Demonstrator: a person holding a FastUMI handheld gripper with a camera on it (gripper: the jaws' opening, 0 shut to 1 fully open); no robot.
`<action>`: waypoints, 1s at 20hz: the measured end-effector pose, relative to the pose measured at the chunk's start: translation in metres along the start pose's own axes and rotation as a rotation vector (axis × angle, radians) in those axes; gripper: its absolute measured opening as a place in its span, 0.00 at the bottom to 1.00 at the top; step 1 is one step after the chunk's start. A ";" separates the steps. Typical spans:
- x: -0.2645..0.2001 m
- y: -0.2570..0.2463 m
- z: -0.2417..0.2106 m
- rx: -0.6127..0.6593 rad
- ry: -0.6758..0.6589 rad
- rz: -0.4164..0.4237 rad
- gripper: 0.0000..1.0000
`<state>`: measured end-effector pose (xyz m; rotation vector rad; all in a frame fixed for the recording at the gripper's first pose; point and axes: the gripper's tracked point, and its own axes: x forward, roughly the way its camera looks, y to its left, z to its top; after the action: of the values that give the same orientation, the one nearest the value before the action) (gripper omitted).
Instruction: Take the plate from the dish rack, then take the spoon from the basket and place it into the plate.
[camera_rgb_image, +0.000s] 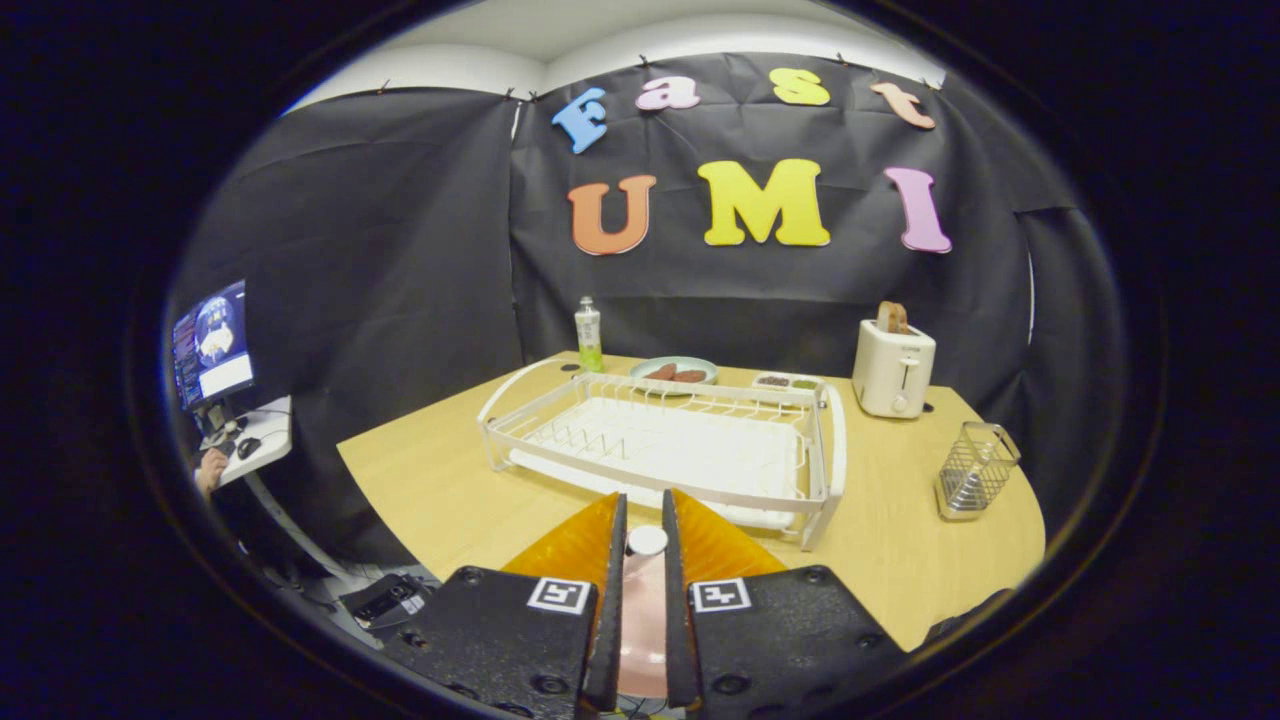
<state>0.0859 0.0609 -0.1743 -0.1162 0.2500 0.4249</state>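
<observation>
A: On the far left, what stood beside the table (420, 500)?
B: A monitor (212, 345) on a small side desk (262, 440), apart from everything else.
A: And on the table itself, going rightward?
B: A bottle (588, 333) stood at the back, just behind the rack's left end. The rack (665, 445) sat in the middle with its slots bare and a white tray under it. Behind it lay a dish (673, 371) with brown food, then a small tray (788, 381) of bits, then a toaster (893, 368) with a slice of bread (892, 317) poking up.
A: The basket?
B: The basket (976, 470) stood at the right, well apart from the rack; something metal was inside, but I couldn't tell what it was.
A: And the gripper (645, 545)?
B: Nearly closed, just before the rack's near rail. A thin pink thing (643, 610) with a white tip stood edge-on between the fingers; both seemed to press on it. Whether that was the plate I couldn't tell.
</observation>
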 end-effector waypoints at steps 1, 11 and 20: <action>-0.001 -0.011 0.003 0.012 -0.003 -0.026 0.27; -0.055 -0.068 0.050 0.053 -0.156 -0.324 0.99; -0.159 -0.065 0.079 0.111 -0.302 -0.409 1.00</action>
<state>-0.0096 -0.0478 -0.0526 0.0082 -0.0505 0.0181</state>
